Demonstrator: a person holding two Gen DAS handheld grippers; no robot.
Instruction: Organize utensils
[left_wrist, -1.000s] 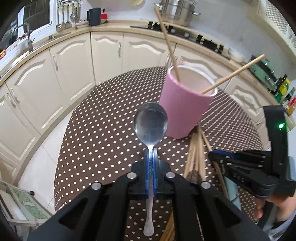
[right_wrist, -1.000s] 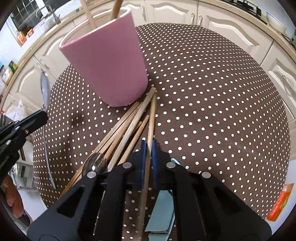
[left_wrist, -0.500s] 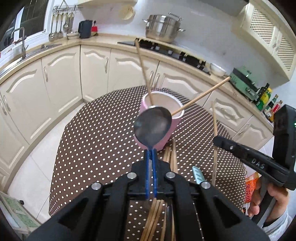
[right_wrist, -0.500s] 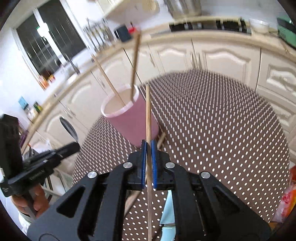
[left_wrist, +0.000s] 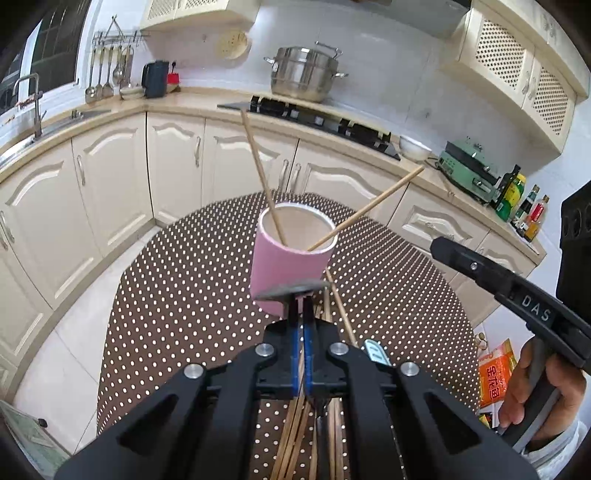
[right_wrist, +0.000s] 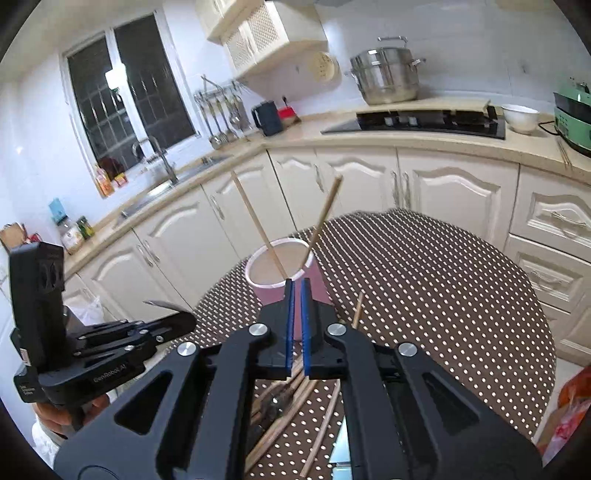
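A pink cup (left_wrist: 291, 266) stands on the polka-dot table (left_wrist: 184, 295) with two wooden chopsticks (left_wrist: 260, 173) leaning in it; it also shows in the right wrist view (right_wrist: 273, 273). My left gripper (left_wrist: 301, 306) is shut on a metal spoon (left_wrist: 291, 287), bowl edge-on just before the cup. My right gripper (right_wrist: 294, 291) holds nothing, its jaws slightly parted, raised in front of the cup. Several chopsticks (right_wrist: 291, 406) lie loose on the table under both grippers.
A light blue handle (left_wrist: 376, 352) lies among the chopsticks. An orange packet (left_wrist: 493, 373) sits beyond the table's right edge. Cream cabinets (left_wrist: 110, 184) curve round the table, with a steel pot (left_wrist: 303, 74) and hob on the counter.
Both grippers rose and levelled out. My right gripper let go of the chopstick it held and its jaws parted. The spoon in my left gripper turned edge-on.
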